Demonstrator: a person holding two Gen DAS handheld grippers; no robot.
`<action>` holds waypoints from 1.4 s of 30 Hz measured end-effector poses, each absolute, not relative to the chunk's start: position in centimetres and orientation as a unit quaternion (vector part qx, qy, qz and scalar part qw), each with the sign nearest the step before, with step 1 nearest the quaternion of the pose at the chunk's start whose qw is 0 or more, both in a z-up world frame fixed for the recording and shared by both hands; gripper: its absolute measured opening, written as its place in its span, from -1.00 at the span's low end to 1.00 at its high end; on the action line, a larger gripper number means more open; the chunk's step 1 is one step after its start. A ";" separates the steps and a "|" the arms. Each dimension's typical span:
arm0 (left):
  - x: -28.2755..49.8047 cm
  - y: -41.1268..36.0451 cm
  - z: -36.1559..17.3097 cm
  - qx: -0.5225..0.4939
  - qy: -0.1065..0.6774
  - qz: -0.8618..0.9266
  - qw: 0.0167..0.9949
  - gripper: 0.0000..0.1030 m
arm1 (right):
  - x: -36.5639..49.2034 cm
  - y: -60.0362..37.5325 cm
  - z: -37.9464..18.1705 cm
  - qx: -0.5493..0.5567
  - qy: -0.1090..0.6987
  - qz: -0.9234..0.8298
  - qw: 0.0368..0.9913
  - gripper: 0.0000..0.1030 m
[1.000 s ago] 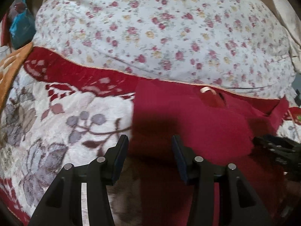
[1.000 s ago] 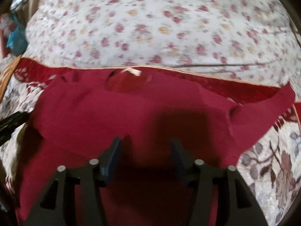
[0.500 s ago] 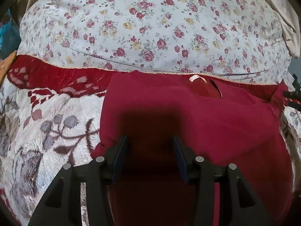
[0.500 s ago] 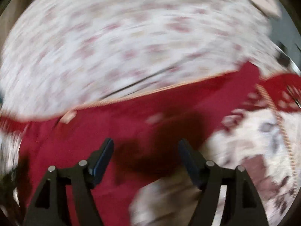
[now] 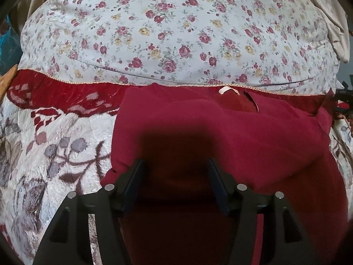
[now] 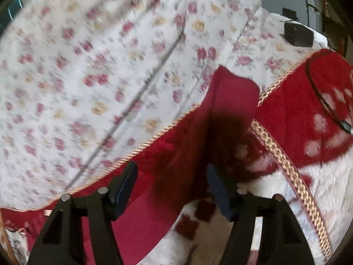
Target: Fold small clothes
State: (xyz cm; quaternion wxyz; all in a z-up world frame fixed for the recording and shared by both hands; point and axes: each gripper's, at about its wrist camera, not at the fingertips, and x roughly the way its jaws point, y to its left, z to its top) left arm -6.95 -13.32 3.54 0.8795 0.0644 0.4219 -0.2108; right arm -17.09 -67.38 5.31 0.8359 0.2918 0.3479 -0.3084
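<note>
A dark red top (image 5: 231,132) lies flat on the bed, its neck label (image 5: 228,90) toward the far side. Its left side is folded in over the body. My left gripper (image 5: 174,163) hovers low over that folded part; its jaws are opening and the pads grip no cloth. In the right wrist view the top's right sleeve (image 6: 231,101) stretches away toward the floral sheet. My right gripper (image 6: 171,167) straddles the sleeve near its base, jaws closing, with the cloth lying between the fingers but not pinched.
A floral sheet (image 5: 176,33) covers the far half of the bed. A red-and-white blanket (image 5: 66,143) with gold braid (image 6: 284,161) lies under the top. A black box (image 6: 297,35) and a black cable (image 6: 324,101) sit at the right.
The left gripper carried the top's left side inward over the body, then widened its jaws. The right gripper swung right along the top to the right sleeve and rolled.
</note>
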 end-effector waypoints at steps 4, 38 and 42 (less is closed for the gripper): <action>-6.8 -13.1 3.5 0.059 0.423 -0.215 0.878 -0.25 | -17.7 -68.1 4.5 0.327 0.347 -0.287 0.831 -0.87; -5.6 -9.1 6.7 -0.032 0.403 -0.220 0.888 -0.26 | -24.3 -55.1 15.7 0.249 0.227 -0.060 0.939 -0.85; -5.1 -7.6 7.1 -0.071 0.403 -0.225 0.884 -0.26 | -19.4 -47.0 15.2 0.204 0.276 0.028 0.939 -0.85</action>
